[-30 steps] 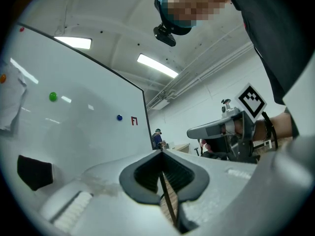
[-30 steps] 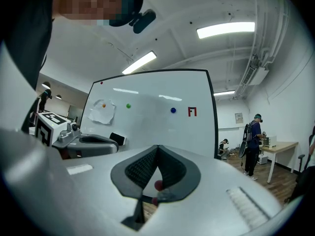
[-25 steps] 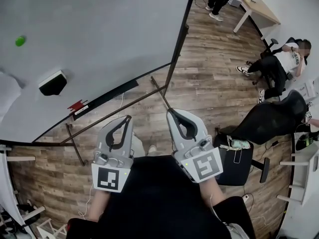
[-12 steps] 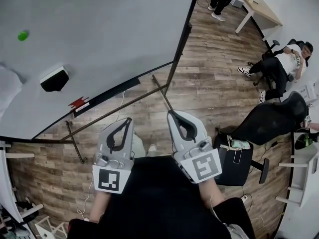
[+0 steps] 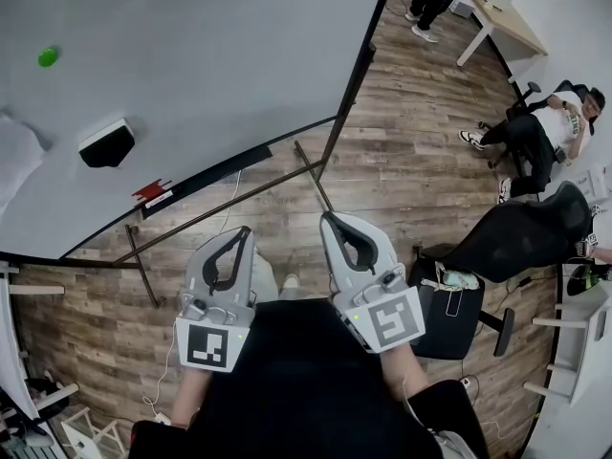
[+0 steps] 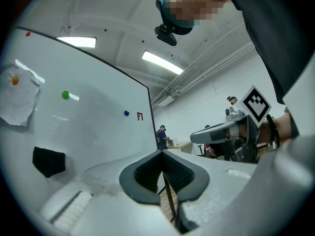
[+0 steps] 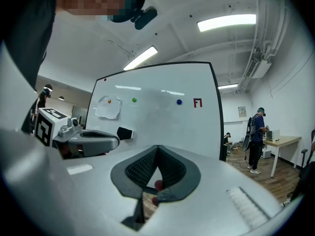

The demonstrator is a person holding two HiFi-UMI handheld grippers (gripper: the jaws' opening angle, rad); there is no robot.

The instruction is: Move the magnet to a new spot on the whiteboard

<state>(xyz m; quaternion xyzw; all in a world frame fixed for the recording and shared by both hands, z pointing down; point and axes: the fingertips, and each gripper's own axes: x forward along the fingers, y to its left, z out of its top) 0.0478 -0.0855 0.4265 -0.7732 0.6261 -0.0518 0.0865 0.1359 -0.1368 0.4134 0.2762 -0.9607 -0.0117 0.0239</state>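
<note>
Person stands facing the whiteboard (image 5: 191, 65), a gripper in each hand, both pointing toward it and well short of it.

Left gripper (image 5: 248, 228): jaws together, tips meeting, nothing between the pads. Only a leg of the board's stand shows through the loop behind the tips.

Right gripper (image 5: 327, 214): jaws together as well, tips touching. A small red spot (image 7: 158, 184) shows through the gap behind the pads. I cannot tell what it is or whether it sits in the gripper.

Magnets, all on the board and apart from both grippers:
- green magnet (image 5: 48, 56): left part of the board, above the black eraser (image 5: 107, 144).
- blue magnet (image 7: 178, 102): further right at about the same height, just beside a red mark (image 7: 198, 103).
- orange magnet (image 6: 15, 80): far left, pinning a crumpled sheet of paper (image 6: 17, 100).

Each magnet is a small round button lying flat against the board, its face turned out toward the room. The outline is circular, so it shows no long axis.

Which magnet is the task's own I cannot tell.

Background: wood floor (image 5: 402, 151), a seated person (image 5: 540, 127) and a desk (image 5: 497, 12) at the far right.
</note>
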